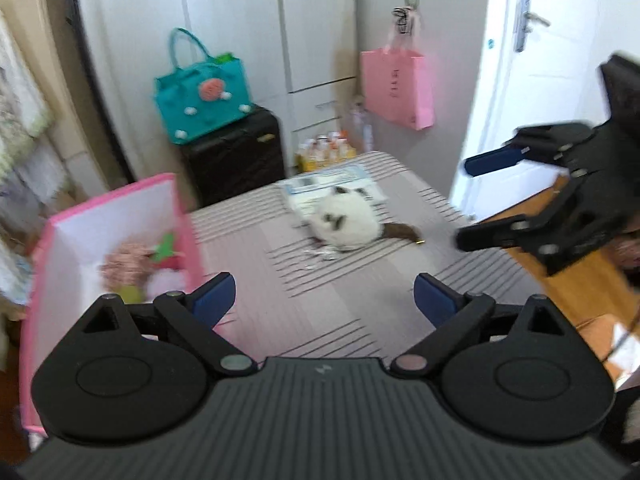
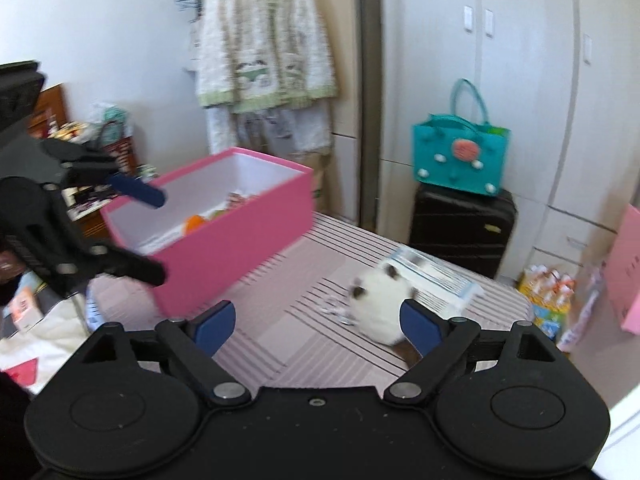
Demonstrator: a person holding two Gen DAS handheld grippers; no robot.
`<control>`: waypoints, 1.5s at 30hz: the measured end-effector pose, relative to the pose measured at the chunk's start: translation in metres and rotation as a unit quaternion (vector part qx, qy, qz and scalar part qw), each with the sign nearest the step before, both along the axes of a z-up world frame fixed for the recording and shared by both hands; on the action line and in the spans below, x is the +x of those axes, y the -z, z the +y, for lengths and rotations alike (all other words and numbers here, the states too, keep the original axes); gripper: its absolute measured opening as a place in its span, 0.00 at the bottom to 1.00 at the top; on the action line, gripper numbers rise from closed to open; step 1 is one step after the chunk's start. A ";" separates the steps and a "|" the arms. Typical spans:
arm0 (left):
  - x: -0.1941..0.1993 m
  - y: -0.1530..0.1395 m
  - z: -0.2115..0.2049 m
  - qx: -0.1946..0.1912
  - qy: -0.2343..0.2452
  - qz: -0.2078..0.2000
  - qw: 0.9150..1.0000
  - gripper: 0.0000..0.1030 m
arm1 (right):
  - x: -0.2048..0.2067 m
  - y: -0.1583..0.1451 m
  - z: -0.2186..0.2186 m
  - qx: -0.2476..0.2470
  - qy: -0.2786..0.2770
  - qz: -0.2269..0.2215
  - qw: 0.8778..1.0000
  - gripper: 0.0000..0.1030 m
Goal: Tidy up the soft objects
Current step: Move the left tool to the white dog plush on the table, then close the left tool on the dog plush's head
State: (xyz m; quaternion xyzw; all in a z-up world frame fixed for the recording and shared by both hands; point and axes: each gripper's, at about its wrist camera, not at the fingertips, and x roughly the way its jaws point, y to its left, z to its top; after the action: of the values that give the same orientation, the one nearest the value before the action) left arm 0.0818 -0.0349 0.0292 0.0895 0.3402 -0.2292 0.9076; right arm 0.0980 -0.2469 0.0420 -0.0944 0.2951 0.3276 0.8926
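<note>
A white plush cat (image 1: 346, 222) with dark patches and a brown tail lies on the striped table (image 1: 304, 300). It also shows in the right wrist view (image 2: 378, 304), just ahead of my right gripper's right finger. A pink box (image 1: 116, 232) at the table's left holds several soft toys (image 1: 128, 268); it shows in the right wrist view (image 2: 224, 240) too. My left gripper (image 1: 324, 300) is open and empty above the table, near the box. My right gripper (image 2: 316, 322) is open and empty; it also shows in the left wrist view (image 1: 468, 204), to the cat's right.
A flat printed packet (image 1: 332, 186) lies under and behind the cat. A teal tote (image 1: 202, 92) sits on a black suitcase (image 1: 236, 156) beyond the table. A pink paper bag (image 1: 398, 84) hangs on the wall. Bottles (image 1: 326, 150) stand on the floor. A jacket (image 2: 264, 40) hangs at the back.
</note>
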 end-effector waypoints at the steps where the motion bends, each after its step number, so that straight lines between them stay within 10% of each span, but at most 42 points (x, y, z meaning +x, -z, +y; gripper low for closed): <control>1: 0.002 0.002 -0.004 -0.007 -0.001 -0.001 1.000 0.94 | 0.004 0.006 -0.005 0.002 0.010 0.000 1.000 0.89; 15: 0.067 0.051 -0.029 -0.149 -0.058 0.020 0.987 0.94 | 0.050 0.091 -0.074 0.119 0.107 -0.064 0.985 0.89; 26: 0.101 0.093 -0.044 -0.185 -0.071 0.014 0.980 0.92 | 0.071 0.121 -0.024 0.033 0.063 -0.030 0.997 0.89; 45: 0.135 0.123 -0.052 -0.177 -0.097 0.038 0.979 0.76 | 0.111 0.145 -0.003 0.039 0.089 0.025 0.995 0.72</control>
State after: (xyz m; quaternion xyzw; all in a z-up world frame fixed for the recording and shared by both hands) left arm 0.2166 -0.0868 -0.0937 -0.1147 0.3358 -0.2001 0.9133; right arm 0.2092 -0.2499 -0.1035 -0.0249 0.3112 0.2605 0.9136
